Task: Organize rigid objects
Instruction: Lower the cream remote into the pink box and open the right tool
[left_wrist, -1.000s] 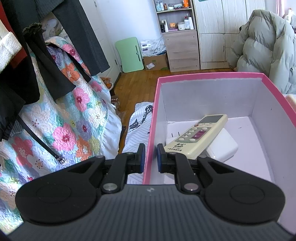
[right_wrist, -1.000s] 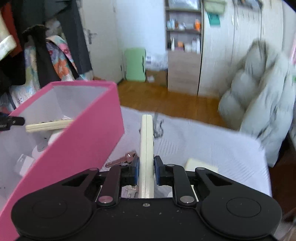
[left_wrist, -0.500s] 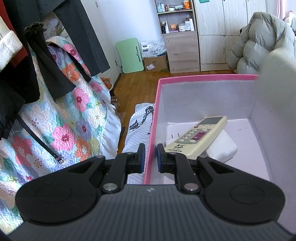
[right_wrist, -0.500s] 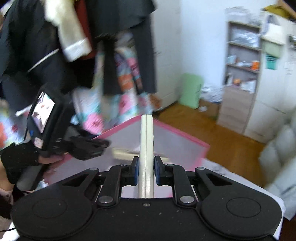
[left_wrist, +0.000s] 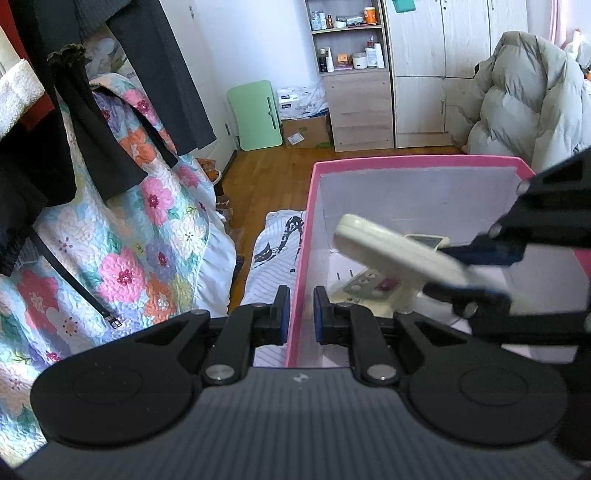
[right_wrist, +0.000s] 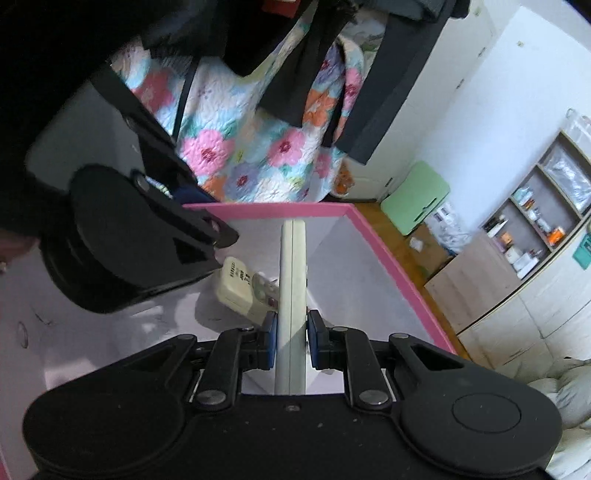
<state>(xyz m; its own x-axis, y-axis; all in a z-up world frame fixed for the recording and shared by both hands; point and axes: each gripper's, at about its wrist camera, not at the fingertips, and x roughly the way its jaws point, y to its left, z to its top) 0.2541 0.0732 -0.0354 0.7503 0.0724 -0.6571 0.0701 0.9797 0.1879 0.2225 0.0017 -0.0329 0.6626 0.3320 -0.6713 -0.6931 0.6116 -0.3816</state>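
1. Black plastic fingers of my left gripper (left_wrist: 298, 314) are straddling the near left wall of the pink cardboard box (left_wrist: 301, 258); one blue pad is sitting outside the wall and the other inside, nearly closed on the thin card.
2. I am holding my right gripper (right_wrist: 291, 328) clamped on a cream, slab-shaped plastic remote (right_wrist: 293, 280), gripped by its edges with the blue pads pressing either side, the remote pointing forward over the box's white interior.
3. From the left wrist view, I am seeing that same held remote (left_wrist: 391, 251) hanging tilted above the box floor, with the right gripper (left_wrist: 476, 266) reaching in from the right side.
4. Below it, a second beige remote with buttons (left_wrist: 373, 288) is lying on the bottom of the box, resting partly on something white that I cannot make out.
5. In the right wrist view this lower remote (right_wrist: 247, 288) is lying just left of the held one, and the left gripper (right_wrist: 207, 225) is showing at the box's rim.
6. Beyond the box, a floral quilt (left_wrist: 122, 240) is hanging on the left, a green folding board (left_wrist: 255, 114) is leaning against the wall, and a grey puffy coat (left_wrist: 524, 96) is heaped at the right.
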